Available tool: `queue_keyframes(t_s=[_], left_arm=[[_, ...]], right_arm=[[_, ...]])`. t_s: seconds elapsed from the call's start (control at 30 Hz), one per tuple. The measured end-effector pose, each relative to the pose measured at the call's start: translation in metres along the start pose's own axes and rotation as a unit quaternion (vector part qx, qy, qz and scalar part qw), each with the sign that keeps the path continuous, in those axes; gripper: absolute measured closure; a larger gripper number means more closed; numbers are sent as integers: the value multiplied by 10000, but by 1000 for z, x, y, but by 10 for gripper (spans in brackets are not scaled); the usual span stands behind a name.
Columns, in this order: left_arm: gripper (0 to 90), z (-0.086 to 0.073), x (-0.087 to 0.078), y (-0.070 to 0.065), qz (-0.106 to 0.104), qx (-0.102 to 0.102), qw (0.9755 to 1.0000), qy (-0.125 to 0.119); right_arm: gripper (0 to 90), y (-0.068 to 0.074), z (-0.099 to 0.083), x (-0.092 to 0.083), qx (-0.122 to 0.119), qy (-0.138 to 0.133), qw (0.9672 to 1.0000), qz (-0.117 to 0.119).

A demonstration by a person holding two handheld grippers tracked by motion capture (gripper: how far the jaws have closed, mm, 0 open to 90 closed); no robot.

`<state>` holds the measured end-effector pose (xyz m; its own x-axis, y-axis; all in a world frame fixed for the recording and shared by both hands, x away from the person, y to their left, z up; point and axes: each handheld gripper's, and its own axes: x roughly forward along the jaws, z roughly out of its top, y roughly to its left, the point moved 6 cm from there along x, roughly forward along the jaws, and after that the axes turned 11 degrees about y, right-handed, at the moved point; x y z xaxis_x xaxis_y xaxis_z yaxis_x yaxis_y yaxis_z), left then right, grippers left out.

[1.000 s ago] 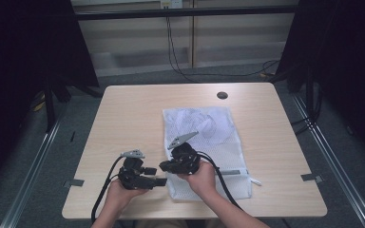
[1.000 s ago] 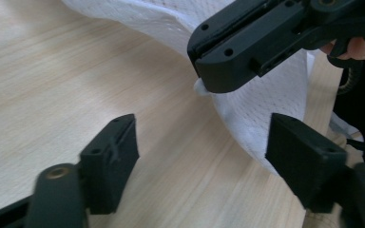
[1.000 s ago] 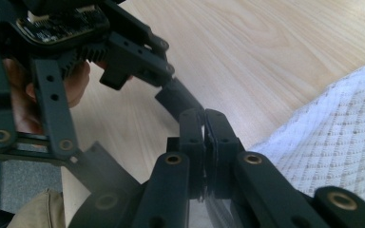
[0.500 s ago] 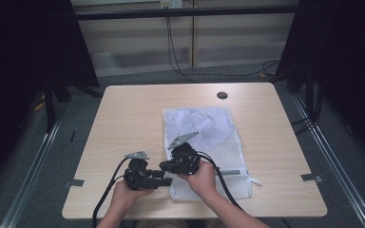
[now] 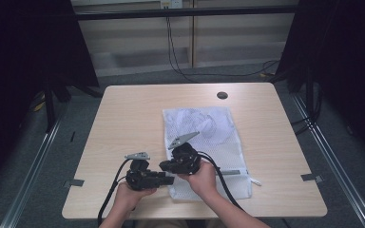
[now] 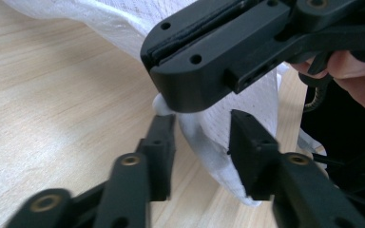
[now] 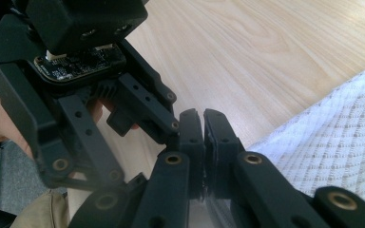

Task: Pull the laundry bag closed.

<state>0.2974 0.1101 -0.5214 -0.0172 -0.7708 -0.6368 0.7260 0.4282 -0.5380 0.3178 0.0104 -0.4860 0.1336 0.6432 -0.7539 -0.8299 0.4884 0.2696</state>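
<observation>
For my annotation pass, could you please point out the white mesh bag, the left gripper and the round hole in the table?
white mesh bag [image 5: 218, 137], high view, its flat middle.
left gripper [image 6: 202, 145], left gripper view, midway between its fingertips.
round hole [image 5: 222, 95], high view, its centre.

1 high view looks forward and down over the bench [image 5: 138, 114]; 2 gripper views sit close, sharing the mesh bag's [image 5: 218, 124] near-left corner.

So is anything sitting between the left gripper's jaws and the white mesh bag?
Nothing visible does. A raised fold of the mesh bag already lies between the jaws of the left gripper, which have just been closing on it. The right gripper, shut on the same bag, sits just above them.
</observation>
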Motion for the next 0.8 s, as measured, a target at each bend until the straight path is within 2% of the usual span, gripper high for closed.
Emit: queue_keyframes(t_s=[0.03, 0.1, 0.13, 0.23, 0.37, 0.57, 0.6, 0.67, 0.77, 0.8], left_arm=[[717, 0, -1, 0, 7, 16, 10000, 11], [862, 0, -2, 0, 7, -27, 10000, -36], [873, 1, -3, 1, 39, -43, 10000, -57], [879, 1, -5, 1, -145, -225, 9996, -35], [881, 0, -4, 1, -175, -419, 9990, 46], [882, 0, -4, 4, -76, -473, 9988, 119], [882, 0, -5, 4, -67, -536, 9985, 112], [883, -1, -6, 6, -29, -566, 9983, 130], [883, 1, -8, 6, -4, -651, 9979, 40], [884, 1, -8, 7, 8, -627, 9980, 16]], right_arm=[[871, 0, 0, 0, -8, -10, 10000, 11], [870, 0, 0, 0, -17, -23, 10000, 30], [870, 0, 0, -1, -11, -55, 10000, 73], [870, 0, 0, -5, 3, -110, 9999, 118], [868, -1, -2, -7, -4, -134, 9998, 149], [865, -2, -7, -14, 12, -205, 9997, 163], [900, -3, -8, -15, 20, -195, 9997, 158], [900, -4, -9, -17, 23, -199, 9996, 183], [900, -6, -14, -18, 55, -163, 9996, 231], [867, -6, -16, -18, 57, -186, 9997, 168]])
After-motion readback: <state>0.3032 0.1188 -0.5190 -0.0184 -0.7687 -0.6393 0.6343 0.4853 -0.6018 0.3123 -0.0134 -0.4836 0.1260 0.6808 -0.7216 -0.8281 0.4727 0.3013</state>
